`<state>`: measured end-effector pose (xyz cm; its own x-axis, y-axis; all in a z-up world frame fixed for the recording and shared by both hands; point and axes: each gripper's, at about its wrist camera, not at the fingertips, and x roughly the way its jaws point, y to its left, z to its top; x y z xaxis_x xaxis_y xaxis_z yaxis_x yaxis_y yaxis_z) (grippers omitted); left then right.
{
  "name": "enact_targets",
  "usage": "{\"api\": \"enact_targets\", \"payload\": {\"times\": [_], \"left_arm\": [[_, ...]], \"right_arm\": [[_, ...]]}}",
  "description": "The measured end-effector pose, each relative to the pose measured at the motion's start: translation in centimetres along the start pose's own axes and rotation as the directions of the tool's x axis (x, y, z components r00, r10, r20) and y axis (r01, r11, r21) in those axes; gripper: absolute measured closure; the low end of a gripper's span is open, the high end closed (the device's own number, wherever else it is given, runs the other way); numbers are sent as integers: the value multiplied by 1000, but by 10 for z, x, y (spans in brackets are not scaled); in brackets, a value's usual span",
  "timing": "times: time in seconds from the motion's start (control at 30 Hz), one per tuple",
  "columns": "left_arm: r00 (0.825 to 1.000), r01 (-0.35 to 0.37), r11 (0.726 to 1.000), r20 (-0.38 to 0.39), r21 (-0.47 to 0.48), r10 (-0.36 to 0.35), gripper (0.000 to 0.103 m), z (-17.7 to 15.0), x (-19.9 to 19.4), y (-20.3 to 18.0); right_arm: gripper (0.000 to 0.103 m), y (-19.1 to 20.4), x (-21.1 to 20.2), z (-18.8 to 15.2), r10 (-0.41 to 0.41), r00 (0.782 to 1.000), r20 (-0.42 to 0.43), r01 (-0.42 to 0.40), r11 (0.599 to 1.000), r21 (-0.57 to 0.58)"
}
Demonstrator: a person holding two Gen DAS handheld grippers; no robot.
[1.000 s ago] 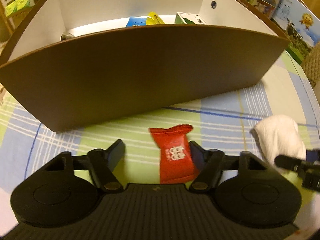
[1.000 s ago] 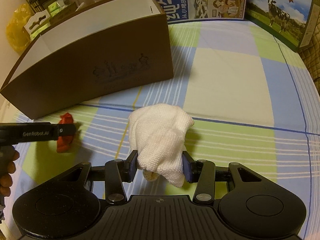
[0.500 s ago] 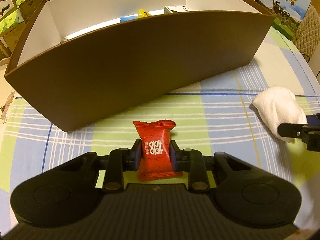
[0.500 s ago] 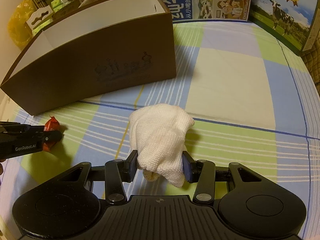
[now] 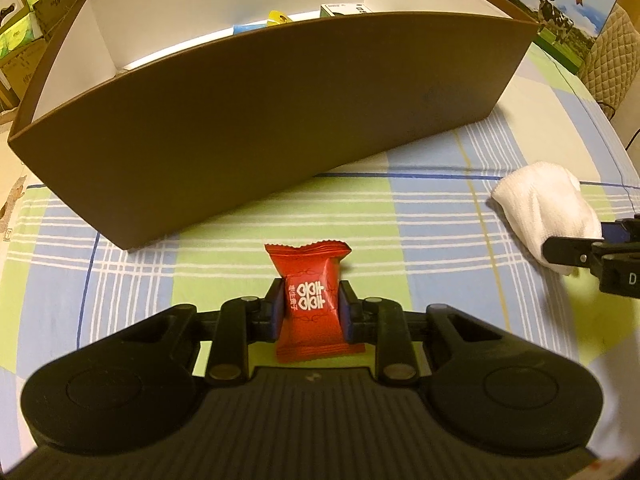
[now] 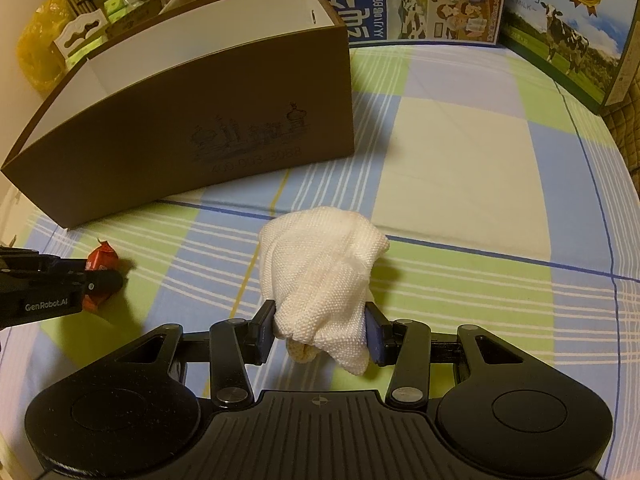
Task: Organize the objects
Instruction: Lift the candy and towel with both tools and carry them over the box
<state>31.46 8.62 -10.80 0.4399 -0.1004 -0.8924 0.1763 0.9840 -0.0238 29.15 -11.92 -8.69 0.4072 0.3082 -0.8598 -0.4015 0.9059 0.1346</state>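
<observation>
Already clamped in the left gripper (image 5: pixel 312 307): a red candy packet (image 5: pixel 311 300), held upright, long axis pointing ahead toward the brown cardboard box (image 5: pixel 280 128). Likewise pinched in the right gripper (image 6: pixel 320 326): a bunched white cloth (image 6: pixel 320 264), just above the checked tablecloth (image 6: pixel 460 184). Stood ahead of both, open top facing up, nearer and squarer to the left; lay off to the forward left of the right one. Probably called for a lift over the near wall first.

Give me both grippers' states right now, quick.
Left gripper: shut on the red packet.
Right gripper: shut on the white cloth.
</observation>
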Motion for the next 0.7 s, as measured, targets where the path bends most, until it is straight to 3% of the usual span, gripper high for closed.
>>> {"api": "enact_targets", "payload": {"times": [0.3,0.7], "left_arm": [[1000,-3,1000,4,-9,3,81,-7,-11,3],[1000,2,1000,22,-24,-1,81,-15,-30,6]], "right_arm": [[61,5,-2,-3,5,1000,-4,-5,1000,-14],[62,23,-12,-11,89,996,-9,-89,996,-22]]}}
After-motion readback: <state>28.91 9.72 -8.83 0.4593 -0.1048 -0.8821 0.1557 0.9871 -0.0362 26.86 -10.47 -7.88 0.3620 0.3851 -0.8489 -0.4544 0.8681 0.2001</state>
